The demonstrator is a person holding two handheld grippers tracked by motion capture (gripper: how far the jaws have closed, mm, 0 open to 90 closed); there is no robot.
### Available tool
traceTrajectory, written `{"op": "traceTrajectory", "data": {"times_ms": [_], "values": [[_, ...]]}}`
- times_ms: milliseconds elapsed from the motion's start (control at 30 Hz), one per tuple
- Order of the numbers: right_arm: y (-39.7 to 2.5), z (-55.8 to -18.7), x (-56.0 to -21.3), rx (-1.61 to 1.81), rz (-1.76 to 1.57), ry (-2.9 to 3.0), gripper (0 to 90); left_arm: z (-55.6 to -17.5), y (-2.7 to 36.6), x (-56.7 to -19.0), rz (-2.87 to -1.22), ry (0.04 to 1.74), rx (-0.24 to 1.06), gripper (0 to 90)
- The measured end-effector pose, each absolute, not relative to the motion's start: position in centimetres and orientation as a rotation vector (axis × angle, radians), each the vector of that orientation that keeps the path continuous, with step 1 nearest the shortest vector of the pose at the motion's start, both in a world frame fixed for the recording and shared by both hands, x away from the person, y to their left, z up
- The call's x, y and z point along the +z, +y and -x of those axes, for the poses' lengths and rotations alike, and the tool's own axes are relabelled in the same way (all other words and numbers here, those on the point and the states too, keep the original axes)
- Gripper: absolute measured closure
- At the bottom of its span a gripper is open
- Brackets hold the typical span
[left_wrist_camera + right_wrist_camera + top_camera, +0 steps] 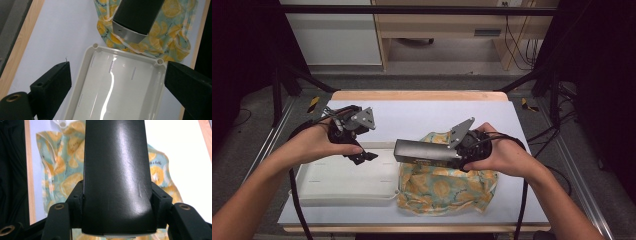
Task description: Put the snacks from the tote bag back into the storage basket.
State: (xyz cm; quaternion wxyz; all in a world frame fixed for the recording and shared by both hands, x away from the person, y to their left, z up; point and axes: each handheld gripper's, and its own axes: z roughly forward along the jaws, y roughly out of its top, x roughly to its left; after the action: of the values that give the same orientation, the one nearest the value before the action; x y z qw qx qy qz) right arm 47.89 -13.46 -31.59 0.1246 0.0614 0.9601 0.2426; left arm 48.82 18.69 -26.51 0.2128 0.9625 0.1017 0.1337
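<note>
A long black box with a silvery end is held level above a lemon-print cloth, and my right gripper is shut on its right end. In the right gripper view the box runs up between the jaws of that gripper, over the cloth. My left gripper hangs open over the far left corner of a white tray. Its own view has the jaws of the left gripper wide apart above the empty tray, with the box and cloth beyond.
The white table top has a wooden edge at the far side. Dark metal frame posts stand at both sides of the table. The tray lies at the near left, touching the cloth's left edge.
</note>
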Motion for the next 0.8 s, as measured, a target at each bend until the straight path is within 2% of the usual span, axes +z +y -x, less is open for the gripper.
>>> {"op": "traceTrajectory", "data": {"times_ms": [433,800], "values": [[-11.4,-48.7,-32.3,0.709,-0.158,2.835,43.5,-48.5,17.5,-26.9,-2.709,0.177,0.344,7.9],[-9.8,-47.8,-32.8,0.707,-0.105,2.862,43.5,-47.8,14.7,-28.8,-2.851,0.011,0.285,10.4]]}}
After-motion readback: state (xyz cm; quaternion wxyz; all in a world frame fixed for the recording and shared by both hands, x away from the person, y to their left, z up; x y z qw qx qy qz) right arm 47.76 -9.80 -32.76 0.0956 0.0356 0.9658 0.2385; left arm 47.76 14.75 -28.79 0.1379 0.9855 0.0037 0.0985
